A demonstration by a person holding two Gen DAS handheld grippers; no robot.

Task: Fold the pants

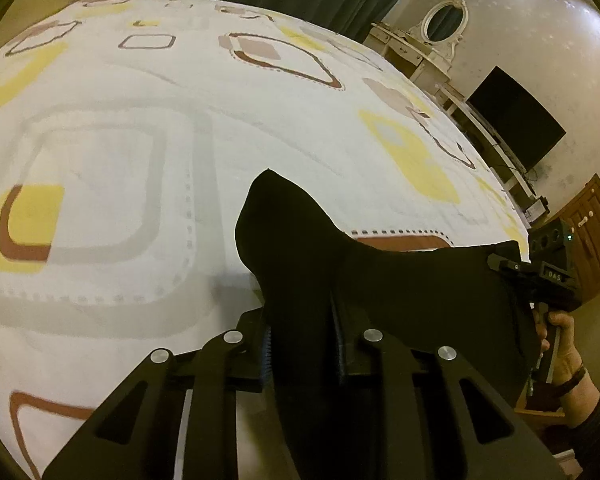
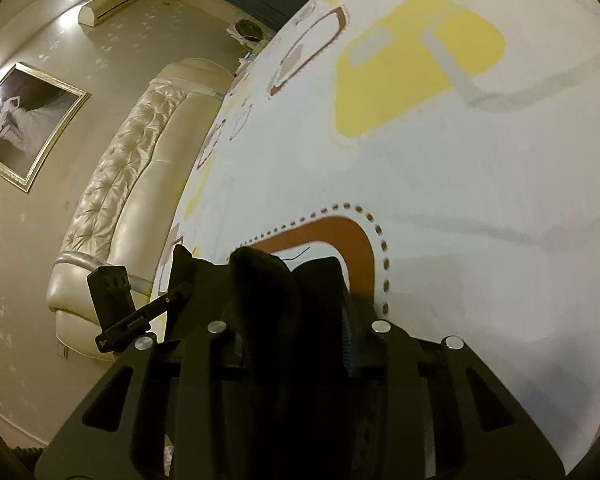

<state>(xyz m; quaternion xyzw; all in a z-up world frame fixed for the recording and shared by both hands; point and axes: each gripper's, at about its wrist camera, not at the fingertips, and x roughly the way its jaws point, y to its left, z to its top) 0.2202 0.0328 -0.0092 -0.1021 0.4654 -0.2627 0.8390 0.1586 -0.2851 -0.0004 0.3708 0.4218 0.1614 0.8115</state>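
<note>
Grippers [image 1: 302,344] [image 2: 296,332] seemingly clamped on pants [image 1: 300,240]

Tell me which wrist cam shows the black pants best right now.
Left wrist. There the pants run from the left tool across to the right tool, above the patterned bedspread. The right wrist view shows only a dark bunch in the right tool.

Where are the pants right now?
The black pants hang between both tongs, clamped in the left tongs and the right tongs, lifted above the patterned bedspread.
</note>
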